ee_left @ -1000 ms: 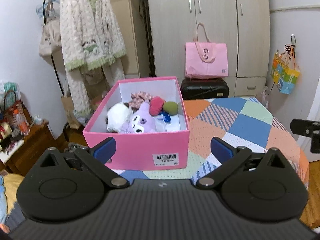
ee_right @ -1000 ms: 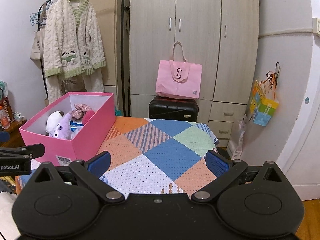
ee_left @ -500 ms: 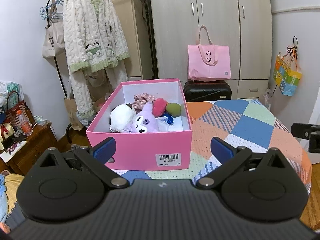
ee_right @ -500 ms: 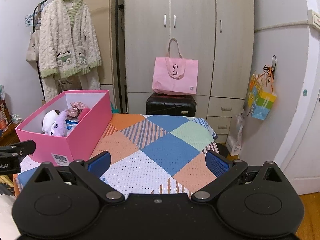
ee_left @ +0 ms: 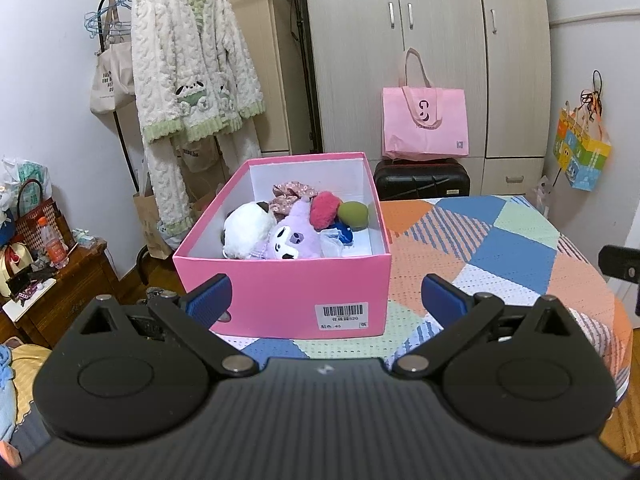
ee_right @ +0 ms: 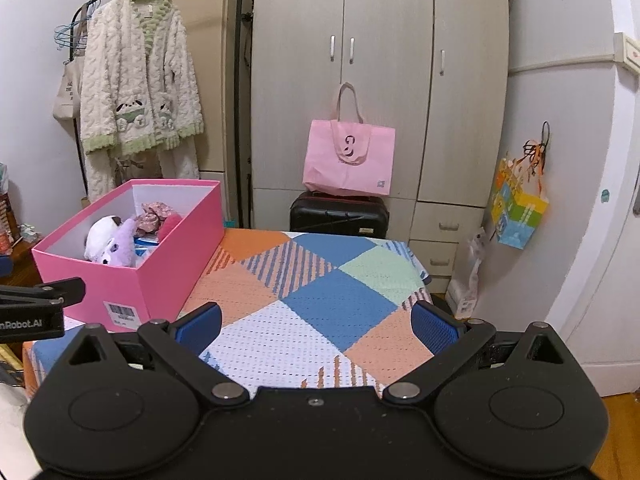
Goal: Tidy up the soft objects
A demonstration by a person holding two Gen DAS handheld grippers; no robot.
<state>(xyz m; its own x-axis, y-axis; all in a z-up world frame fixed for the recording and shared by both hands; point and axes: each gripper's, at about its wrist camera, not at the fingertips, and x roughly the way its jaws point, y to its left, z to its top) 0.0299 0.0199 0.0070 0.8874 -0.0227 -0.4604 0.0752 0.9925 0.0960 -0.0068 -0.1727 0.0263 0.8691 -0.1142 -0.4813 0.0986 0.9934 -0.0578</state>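
Apparently finished, both the left tool (ee_left: 324,294) and right tool (ee_right: 316,322) hang spread and empty, since the soft toys (ee_left: 280,228) already sit gathered inside the pink box (ee_left: 288,292) on the table (ee_right: 320,300).

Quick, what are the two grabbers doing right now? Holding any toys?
Left gripper: open, holding nothing.
Right gripper: open, holding nothing.
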